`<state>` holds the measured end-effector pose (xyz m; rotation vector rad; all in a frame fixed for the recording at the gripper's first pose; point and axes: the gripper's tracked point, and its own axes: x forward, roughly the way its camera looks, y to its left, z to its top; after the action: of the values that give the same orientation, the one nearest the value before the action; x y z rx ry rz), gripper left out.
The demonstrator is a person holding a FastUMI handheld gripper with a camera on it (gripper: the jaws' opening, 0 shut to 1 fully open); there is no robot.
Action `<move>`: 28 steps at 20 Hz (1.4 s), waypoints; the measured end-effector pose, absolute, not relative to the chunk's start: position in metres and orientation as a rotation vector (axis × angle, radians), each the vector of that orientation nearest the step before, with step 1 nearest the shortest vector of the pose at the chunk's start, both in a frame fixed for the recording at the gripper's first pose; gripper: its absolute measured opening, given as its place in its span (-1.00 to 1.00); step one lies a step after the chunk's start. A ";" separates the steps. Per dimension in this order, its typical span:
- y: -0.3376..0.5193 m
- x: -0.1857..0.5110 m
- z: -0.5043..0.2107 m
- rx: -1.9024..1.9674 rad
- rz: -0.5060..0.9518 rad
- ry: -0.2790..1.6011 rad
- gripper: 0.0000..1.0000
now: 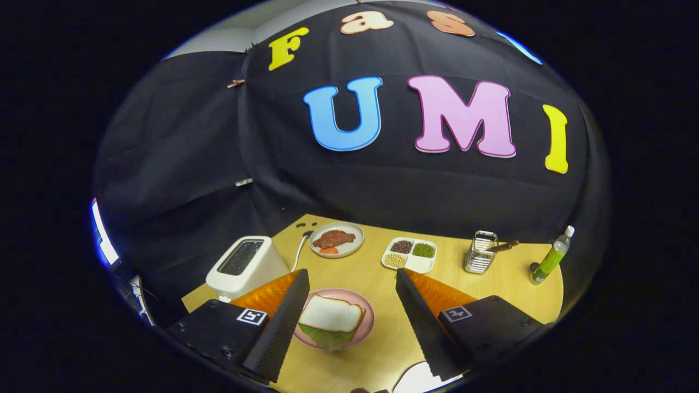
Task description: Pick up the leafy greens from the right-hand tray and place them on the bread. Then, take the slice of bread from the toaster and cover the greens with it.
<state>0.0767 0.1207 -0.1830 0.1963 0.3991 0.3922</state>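
The jaws (352,284) of the hand-held gripper are seen standing wide apart above a light wooden desk (491,295), with nothing held between them. Each finger (284,322) is faced with a black ribbed pad backed in orange, and a small square marker is carried on each black finger mount.

Between the fingers, close to the left one, a pink plate (367,322) is set on the desk. On it a slice of bread (330,315) is laid, and leafy greens (327,338) are seen poking out from beneath its near edge. Whether a second slice lies under the greens cannot be told. At the near edge of the desk, beside the right finger, part of a white object (418,379) is caught, cut off by the finger.

Just beyond the left finger, a white toaster (246,267) is placed, its dark slot turned upward; what is inside the slot cannot be made out. A white cord (299,252) is run from behind it toward the far edge of the desk.

Farther back, a round grey plate (345,248) is seen holding a reddish-brown piece of meat-like food and a small orange slice. To its right, a white divided tray (423,266) is filled with dark, green and pale beans in three of its compartments. Beyond the right finger, a metal box grater (480,254) is stood upright with a wooden-handled utensil (503,246) resting against it. At the far right of the desk, a green bottle (551,256) with a white cap is stood near the edge, with a small dark object just beside its base.
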 end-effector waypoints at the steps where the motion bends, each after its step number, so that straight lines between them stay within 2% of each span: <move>1: 0.119 0.073 -0.171 0.192 0.411 0.371 0.98; 8: 0.104 0.037 -0.129 0.116 0.428 0.246 0.98; 28: 0.098 0.027 -0.126 0.083 0.422 0.233 0.97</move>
<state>0.0270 0.0985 -0.1260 0.0831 0.2335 0.4222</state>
